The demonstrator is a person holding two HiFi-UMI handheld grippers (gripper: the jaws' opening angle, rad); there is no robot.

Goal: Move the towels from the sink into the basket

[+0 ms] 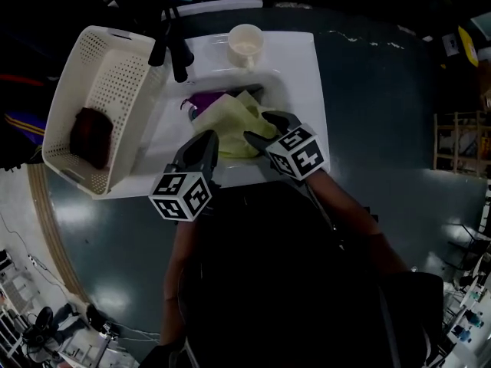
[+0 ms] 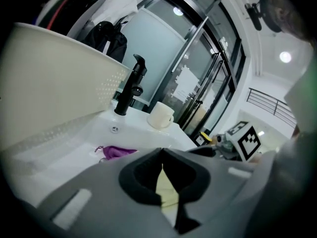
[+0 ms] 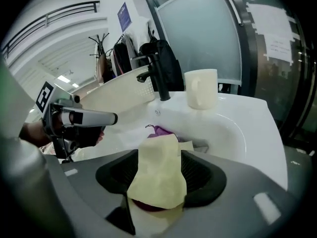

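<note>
1. head view: white rectangular ceramic sink (image 1: 301,75) fills the middle. the white perforated plastic basket (image 1: 115,71) stands at its nine o'clock and already holds a dark red towel (image 1: 92,135). a crumpled pale yellow cloth towel (image 1: 239,117) lies in the basin. a smaller purple cloth towel (image 1: 201,100) sits at its ten o'clock, below the black faucet (image 1: 176,52). a cream mug (image 1: 245,43) stands on the sink's top at twelve o'clock. the left gripper (image 1: 209,138) is at the yellow towel's seven o'clock edge and the right gripper (image 1: 265,127) at its four o'clock.
2. left gripper view: the jaws are clenched tip to tip on nothing. the yellow towel (image 2: 166,187) shows through the slit below the tips, and the purple towel (image 2: 116,152) lies at ten o'clock.
3. right gripper view: the jaws are spread wide and released. a raised fold of the yellow towel (image 3: 158,182) stands between the pads without being squeezed. the cloth looks thin, soft and limp, and will likely sag when lifted.
4. judgement: the step in hand seems to be picking up the yellow towel. next, the right jaws need to close on that fold, lift it clear of the sink rim and carry it toward nine o'clock over the basket. the purple towel remains for after.
</note>
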